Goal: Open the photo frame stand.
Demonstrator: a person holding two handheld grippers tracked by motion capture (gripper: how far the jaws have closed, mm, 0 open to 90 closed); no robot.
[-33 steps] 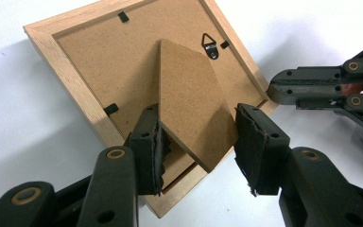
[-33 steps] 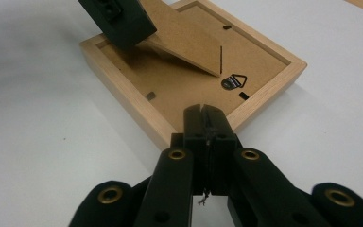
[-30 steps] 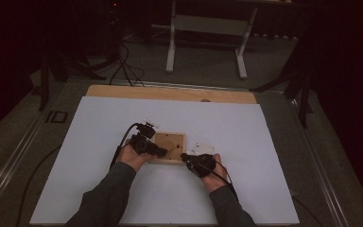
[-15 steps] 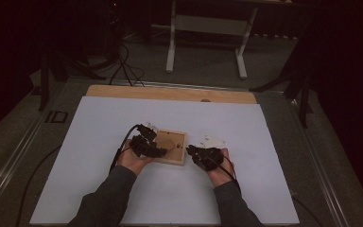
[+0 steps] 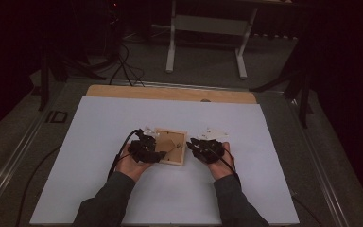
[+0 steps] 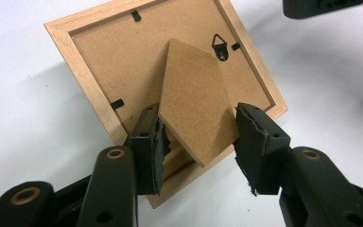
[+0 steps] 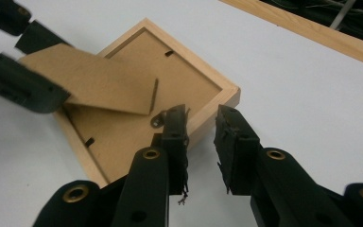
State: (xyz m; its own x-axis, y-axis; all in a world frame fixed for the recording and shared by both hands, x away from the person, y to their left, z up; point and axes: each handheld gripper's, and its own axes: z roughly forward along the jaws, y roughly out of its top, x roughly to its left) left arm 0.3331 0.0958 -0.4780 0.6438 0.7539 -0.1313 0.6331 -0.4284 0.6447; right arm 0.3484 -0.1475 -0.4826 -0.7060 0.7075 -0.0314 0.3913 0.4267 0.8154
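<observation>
A small wooden picture frame (image 5: 176, 142) lies face down on the white sheet, its brown backing (image 6: 113, 61) up, with a metal hanger (image 6: 221, 45) near one corner. Its cardboard stand (image 6: 194, 94) is tilted up off the backing. My left gripper (image 6: 196, 137) is shut on that stand, one pad on each side edge; the right gripper view shows the same grip on the stand (image 7: 99, 80). My right gripper (image 7: 201, 118) sits at the frame's (image 7: 189, 80) right edge, open. Its jaws have just been opening, with nothing pressed between the pads.
The white sheet (image 5: 123, 123) covers a table with a wooden strip (image 5: 170, 93) along its far edge. Behind the table, metal stand legs (image 5: 205, 28) and cables (image 5: 123, 66) sit on the dark floor. The left gripper's cable (image 5: 120, 153) loops beside the left hand.
My right hand has moved a little away from me, from the frame's near right corner to its right edge. The left hand and the frame have kept still.
</observation>
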